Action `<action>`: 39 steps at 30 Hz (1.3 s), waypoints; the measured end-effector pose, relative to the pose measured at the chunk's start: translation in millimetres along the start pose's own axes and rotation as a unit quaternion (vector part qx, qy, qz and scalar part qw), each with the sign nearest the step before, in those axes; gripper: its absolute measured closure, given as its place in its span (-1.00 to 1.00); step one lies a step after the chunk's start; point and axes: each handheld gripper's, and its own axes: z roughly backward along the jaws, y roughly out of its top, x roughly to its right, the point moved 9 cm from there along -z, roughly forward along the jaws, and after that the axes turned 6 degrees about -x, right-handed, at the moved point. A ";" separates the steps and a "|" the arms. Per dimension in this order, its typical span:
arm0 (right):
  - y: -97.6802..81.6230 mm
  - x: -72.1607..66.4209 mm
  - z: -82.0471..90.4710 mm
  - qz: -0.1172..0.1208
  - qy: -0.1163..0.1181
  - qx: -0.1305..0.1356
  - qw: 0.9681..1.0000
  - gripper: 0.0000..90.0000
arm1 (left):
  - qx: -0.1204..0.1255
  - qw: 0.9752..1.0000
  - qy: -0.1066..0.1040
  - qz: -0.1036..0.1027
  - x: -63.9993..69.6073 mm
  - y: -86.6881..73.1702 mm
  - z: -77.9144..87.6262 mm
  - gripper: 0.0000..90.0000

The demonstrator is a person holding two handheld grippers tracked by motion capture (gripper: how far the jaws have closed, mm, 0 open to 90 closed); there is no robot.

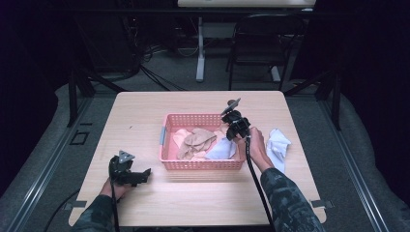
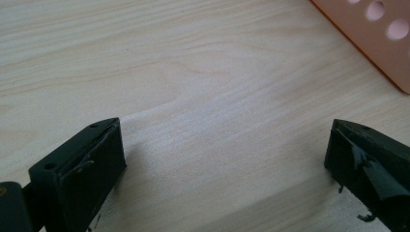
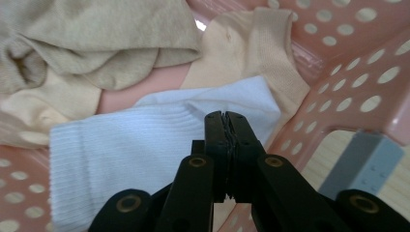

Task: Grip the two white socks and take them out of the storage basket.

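Observation:
A pink perforated basket stands mid-table and holds several socks: a tan one, a peach one and a white one. My right gripper dips into the basket's right end. In the right gripper view its jaws are pressed together, tips right over the white sock; nothing shows between the pads. The tan sock and a cream sock lie beyond it. My left gripper rests low on the table at the front left, open and empty.
Another white sock lies crumpled on the table to the right of the basket, beside my right hand. A grey tag sits on the basket's outer wall. The basket corner lies ahead of the left gripper. Bare wood spans the front.

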 end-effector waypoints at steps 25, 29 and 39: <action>20.3 -16.6 99.9 0.042 0.006 0.119 0.992 0.99 | 0.000 1.000 0.000 0.000 0.0 0.0 0.0 -0.99; 21.1 -17.6 108.9 0.045 0.007 0.127 0.991 0.99 | 0.000 1.000 0.000 0.000 0.0 0.0 0.0 -0.99; 21.8 -21.6 133.3 0.057 0.006 0.144 0.988 0.99 | 0.000 1.000 0.000 0.000 0.0 -0.1 0.1 -0.99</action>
